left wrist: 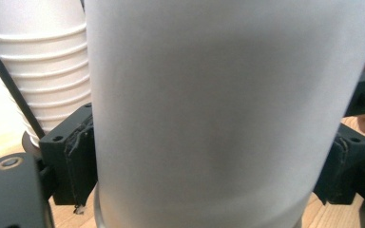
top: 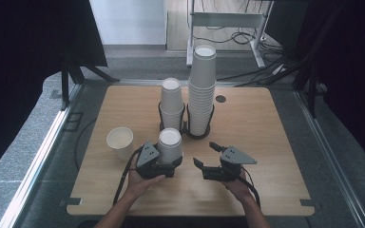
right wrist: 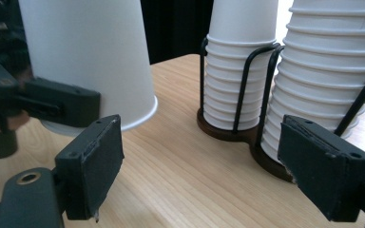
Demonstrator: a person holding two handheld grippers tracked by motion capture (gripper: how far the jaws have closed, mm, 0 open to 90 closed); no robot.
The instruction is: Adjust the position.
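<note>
My left gripper [top: 168,164] is shut on a white paper cup [top: 170,142] turned mouth down, near the table's front middle. In the left gripper view the cup [left wrist: 218,114] sits between both pads [left wrist: 81,161]. The right gripper view shows that cup [right wrist: 90,57] slightly tilted, with its rim close over the wood. My right gripper [top: 205,153] stands open to the cup's right, with nothing between its fingers [right wrist: 100,161]. Behind them, a short cup stack [top: 172,104] and a tall cup stack [top: 202,90] stand mouth down in a dark wire holder [top: 195,133].
A single cup [top: 120,141] stands upright, mouth up, on the wooden table [top: 266,142] left of my left gripper. A small round hole [top: 220,99] lies in the tabletop right of the tall stack. A white metal frame [top: 225,21] and cables stand on the floor behind the table.
</note>
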